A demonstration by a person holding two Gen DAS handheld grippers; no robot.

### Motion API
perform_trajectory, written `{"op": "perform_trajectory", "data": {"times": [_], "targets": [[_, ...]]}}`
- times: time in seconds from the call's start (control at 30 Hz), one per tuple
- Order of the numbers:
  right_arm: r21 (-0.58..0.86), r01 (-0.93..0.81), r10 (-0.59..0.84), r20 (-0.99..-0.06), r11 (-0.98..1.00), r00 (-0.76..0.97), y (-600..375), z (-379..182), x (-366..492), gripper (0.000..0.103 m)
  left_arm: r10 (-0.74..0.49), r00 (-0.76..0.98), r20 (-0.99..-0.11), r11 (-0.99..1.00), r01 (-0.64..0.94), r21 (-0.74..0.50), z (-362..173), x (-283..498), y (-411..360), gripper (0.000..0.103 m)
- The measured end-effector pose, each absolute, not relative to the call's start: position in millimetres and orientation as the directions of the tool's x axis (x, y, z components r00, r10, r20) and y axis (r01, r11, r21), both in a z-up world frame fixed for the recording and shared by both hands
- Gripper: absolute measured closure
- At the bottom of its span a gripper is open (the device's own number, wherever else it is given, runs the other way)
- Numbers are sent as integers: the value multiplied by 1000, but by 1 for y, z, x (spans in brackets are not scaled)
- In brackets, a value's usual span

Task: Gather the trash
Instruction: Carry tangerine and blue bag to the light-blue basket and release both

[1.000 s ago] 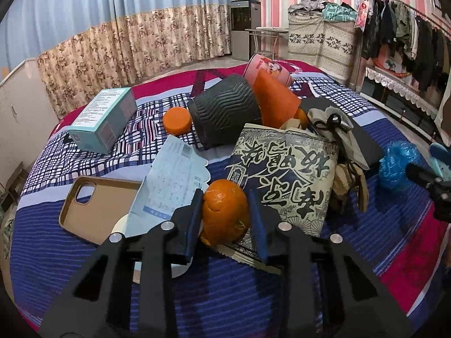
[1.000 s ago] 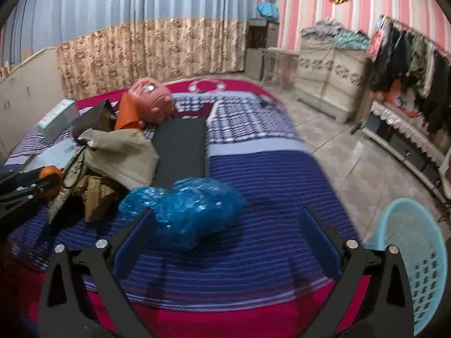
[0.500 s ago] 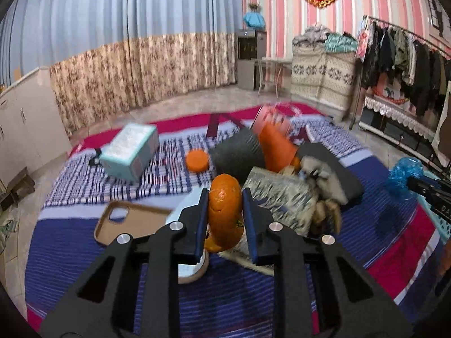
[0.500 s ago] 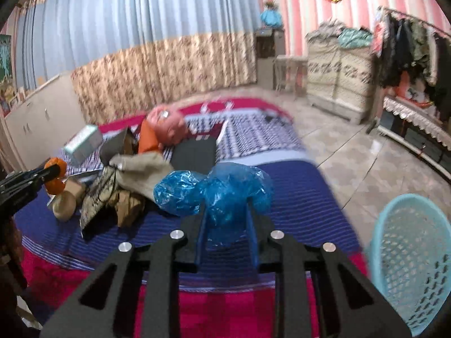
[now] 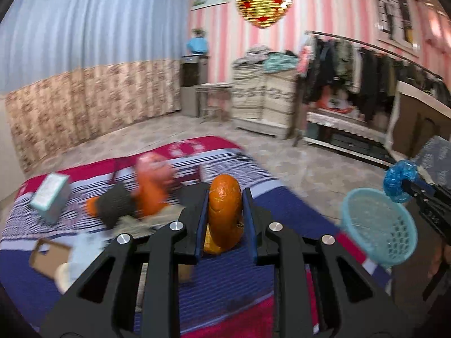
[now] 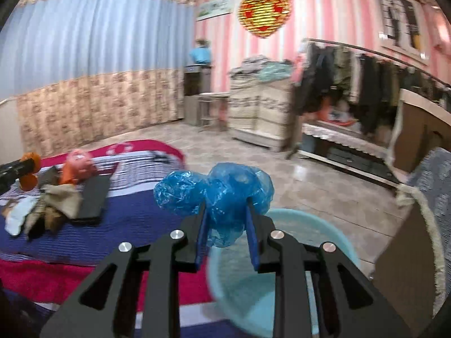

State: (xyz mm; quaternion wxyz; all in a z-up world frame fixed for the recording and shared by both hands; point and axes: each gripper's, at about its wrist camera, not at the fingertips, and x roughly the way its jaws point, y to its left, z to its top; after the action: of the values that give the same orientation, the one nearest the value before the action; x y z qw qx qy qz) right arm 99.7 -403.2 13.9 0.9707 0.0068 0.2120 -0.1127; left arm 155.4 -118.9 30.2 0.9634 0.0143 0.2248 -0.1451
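An orange peel (image 5: 224,214) is pinched upright between the blue pads of the left gripper (image 5: 225,211), whose jaws are pressed against both its sides; in the left wrist view it is seen at centre, raised clear of the striped bedspread (image 5: 84,239) behind it. A crumpled blue plastic bag (image 6: 217,194) is clamped in the right gripper (image 6: 225,219), the pads drawn in on the lower part of the bag while the bulk bulges out above and toward 10 o'clock. In the right wrist view a light blue mesh basket (image 6: 324,233) is seen directly below and beyond the bag, from 5 to 6 o'clock of it; the bag is held above the basket rim, not touching it. In the left wrist view the same basket is recorded at 3 o'clock of the peel, with the right gripper and its bag just above it at 2 o'clock. Left on the bed, toward 9 o'clock in both views: a teal box (image 5: 50,197), an orange toy (image 5: 149,188), a dark ribbed pot (image 5: 115,205), a brown phone case (image 5: 48,259), crumpled khaki cloth (image 6: 56,200), all motion-blurred
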Motion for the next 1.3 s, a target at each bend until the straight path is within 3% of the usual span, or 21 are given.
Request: {"op": "perform_trajectory", "data": {"times": [0.37, 0.93, 1.07, 1.23, 1.3], "targets": [[5, 362, -324, -435, 932, 840, -478, -11, 85, 78, -477, 748, -461, 848, 530, -18, 4, 158, -264, 81], [78, 451, -352, -512, 889, 784, -512, -39, 86, 78, -587, 582, -563, 743, 663, -90, -46, 200, -373, 81], [104, 478, -355, -538, 872, 764, -520, -50, 90, 78, -598, 561, -573, 733, 672, -107, -51, 209, -386, 71], [101, 487, -356, -555, 868, 751, -522, -59, 97, 78, -570, 602, -559, 765, 637, -94, -46, 215, -383, 40], [103, 490, -355, -562, 866, 747, -521, -60, 99, 78, -550, 629, -549, 782, 619, -73, -40, 217, -377, 33]]}}
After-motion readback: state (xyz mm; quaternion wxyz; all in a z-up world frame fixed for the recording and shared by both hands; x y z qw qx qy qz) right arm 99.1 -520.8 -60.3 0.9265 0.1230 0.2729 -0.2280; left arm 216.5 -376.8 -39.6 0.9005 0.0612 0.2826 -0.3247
